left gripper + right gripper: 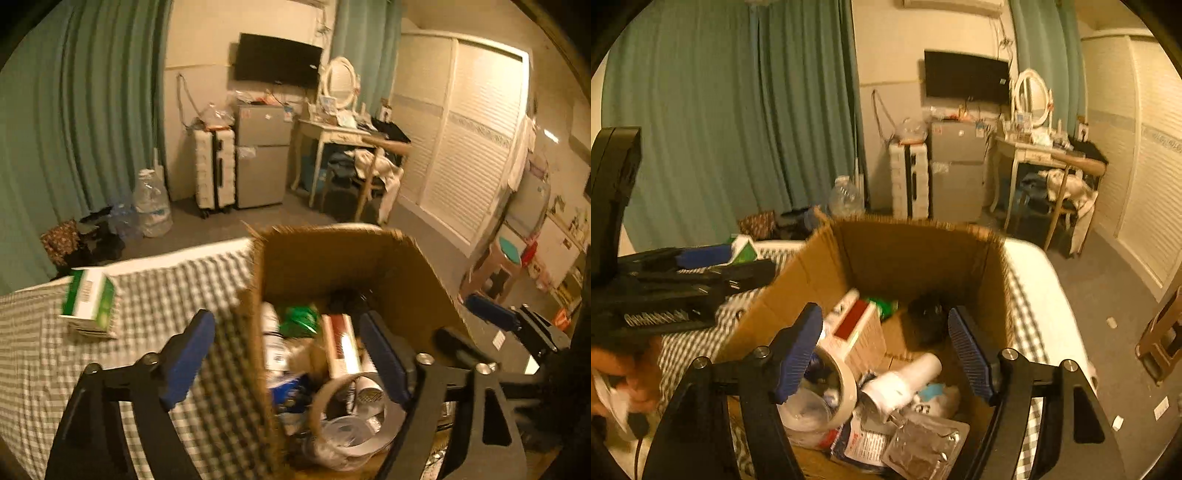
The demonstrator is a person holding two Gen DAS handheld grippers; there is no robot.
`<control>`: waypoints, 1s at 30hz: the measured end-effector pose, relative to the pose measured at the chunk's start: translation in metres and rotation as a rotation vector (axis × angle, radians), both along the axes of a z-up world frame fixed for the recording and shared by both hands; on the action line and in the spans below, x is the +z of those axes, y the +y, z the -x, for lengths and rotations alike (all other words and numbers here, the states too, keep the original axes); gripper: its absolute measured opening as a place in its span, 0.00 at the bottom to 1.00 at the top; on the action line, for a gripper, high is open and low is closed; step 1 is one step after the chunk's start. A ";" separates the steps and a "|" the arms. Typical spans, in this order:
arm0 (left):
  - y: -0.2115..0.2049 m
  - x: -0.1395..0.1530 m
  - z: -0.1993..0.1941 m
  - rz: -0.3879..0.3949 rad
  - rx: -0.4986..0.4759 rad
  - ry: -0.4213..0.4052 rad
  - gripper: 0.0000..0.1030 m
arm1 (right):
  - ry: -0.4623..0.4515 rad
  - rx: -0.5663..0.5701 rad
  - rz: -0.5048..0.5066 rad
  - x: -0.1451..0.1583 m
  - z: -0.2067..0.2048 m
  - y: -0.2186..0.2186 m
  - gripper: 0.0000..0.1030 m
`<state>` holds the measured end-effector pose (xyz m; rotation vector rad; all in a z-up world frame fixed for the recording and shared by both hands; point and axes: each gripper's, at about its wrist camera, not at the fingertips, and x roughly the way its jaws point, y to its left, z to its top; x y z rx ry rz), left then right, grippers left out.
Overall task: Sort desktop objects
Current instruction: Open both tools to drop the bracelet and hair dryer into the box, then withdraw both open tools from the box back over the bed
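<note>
A brown cardboard box (343,266) stands on the checked cloth (44,354), filled with loose items. My left gripper (286,354) is open, straddling the box's left wall with nothing gripped. My right gripper (882,352) hangs open above the box (908,251), its pads touching nothing. Below it lie a tape roll (846,387), a white tube (905,380), a red-and-white carton (857,332), a black lump (927,321) and a foil pack (923,443). A green-and-white carton (88,302) sits on the cloth left of the box.
Each gripper shows in the other's view: the right one (472,326) right of the box, the left one (727,264) left of it, with a hand (628,369) on its handle. Beyond the bed lie floor, water jugs (151,206), a fridge (260,155) and a dressing table (340,133).
</note>
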<state>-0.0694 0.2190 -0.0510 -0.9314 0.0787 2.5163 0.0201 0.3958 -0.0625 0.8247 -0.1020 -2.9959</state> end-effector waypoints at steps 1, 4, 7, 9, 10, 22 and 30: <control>-0.010 0.008 0.000 -0.006 0.014 0.008 0.89 | 0.027 -0.004 0.014 0.010 -0.004 -0.002 0.74; -0.047 0.037 0.000 -0.014 0.074 0.051 0.97 | 0.089 0.012 0.037 0.039 -0.009 -0.016 0.79; -0.086 0.059 0.002 0.002 0.141 0.090 1.00 | 0.126 0.052 0.040 0.063 -0.010 -0.046 0.87; -0.115 0.069 0.002 0.030 0.182 0.129 1.00 | 0.124 0.093 0.035 0.069 -0.005 -0.069 0.88; -0.126 0.070 0.002 0.045 0.199 0.143 1.00 | 0.118 0.116 0.033 0.071 0.000 -0.085 0.88; -0.236 -0.002 0.072 0.084 0.390 0.065 1.00 | -0.031 0.231 0.085 0.001 0.083 -0.199 0.88; -0.231 -0.071 0.124 0.074 0.319 -0.033 1.00 | -0.160 0.235 0.064 -0.080 0.127 -0.218 0.88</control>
